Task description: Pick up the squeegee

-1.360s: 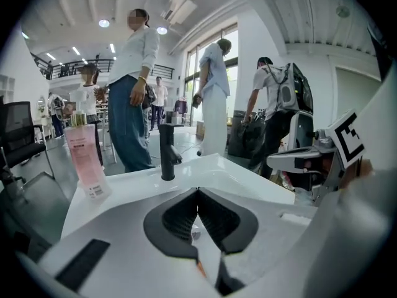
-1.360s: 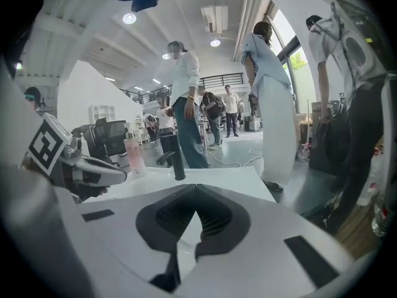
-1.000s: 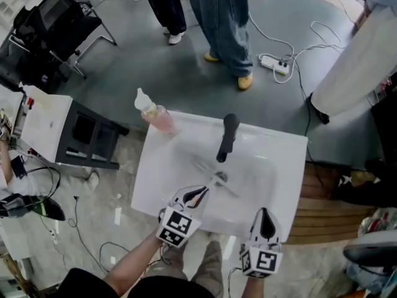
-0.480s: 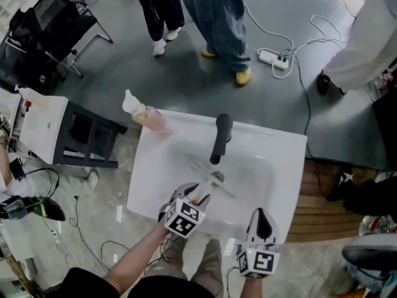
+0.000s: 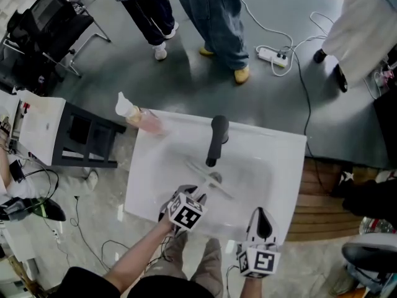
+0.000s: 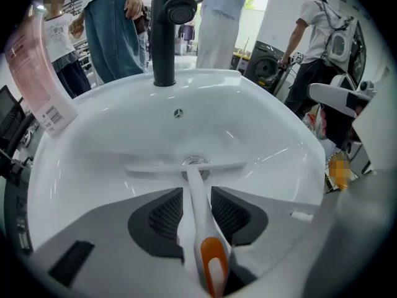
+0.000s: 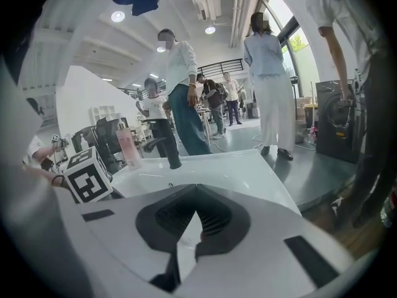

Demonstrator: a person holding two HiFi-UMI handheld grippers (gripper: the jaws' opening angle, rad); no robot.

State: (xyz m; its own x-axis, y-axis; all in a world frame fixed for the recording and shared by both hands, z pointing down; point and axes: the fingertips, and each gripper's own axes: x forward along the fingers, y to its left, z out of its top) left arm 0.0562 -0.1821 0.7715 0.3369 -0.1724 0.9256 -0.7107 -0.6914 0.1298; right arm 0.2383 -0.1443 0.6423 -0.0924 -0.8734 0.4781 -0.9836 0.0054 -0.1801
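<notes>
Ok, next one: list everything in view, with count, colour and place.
sink: one, white, before the person
faucet: one, black, sink's far rim
squeegee: one, white, orange handle end, in the sink, blade over the drain
bottle: one, pink, sink's far left corner
power strip: one, white, floor beyond the sink
office chair: one, black, far left
people: at least three, standing beyond the sink
left gripper: one, pale grey, fingers apart, just been closing, astride the squeegee handle
right gripper: one, pale grey, fingers shut, empty, sink's near rim
</notes>
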